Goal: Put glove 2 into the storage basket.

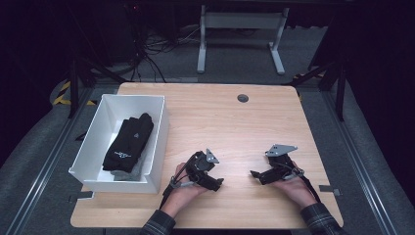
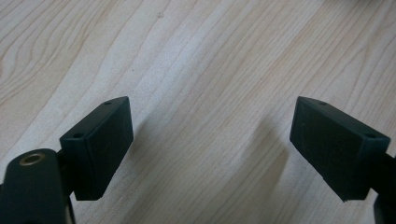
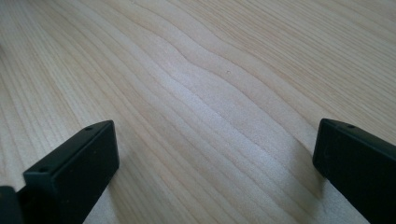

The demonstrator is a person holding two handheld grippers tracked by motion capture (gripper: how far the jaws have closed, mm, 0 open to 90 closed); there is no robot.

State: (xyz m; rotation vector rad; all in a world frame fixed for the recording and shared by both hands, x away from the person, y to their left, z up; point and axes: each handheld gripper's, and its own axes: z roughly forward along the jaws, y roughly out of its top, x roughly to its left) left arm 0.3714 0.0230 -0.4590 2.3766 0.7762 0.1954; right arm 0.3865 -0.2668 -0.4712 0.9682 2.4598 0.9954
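Observation:
A white bin stands at the table's left side with black socks piled inside it. My left gripper rests low over the wooden table just right of the bin, held in a hand. Its jaws stand wide apart in the left gripper view, with bare wood between them. My right gripper lies near the table's front right, also in a hand. In the right gripper view its jaws are spread wide over bare wood.
A round grommet sits near the table's far edge. Beyond the table stand the white legs of another desk and some cables on the floor. The person's plaid sleeves come in at the bottom edge.

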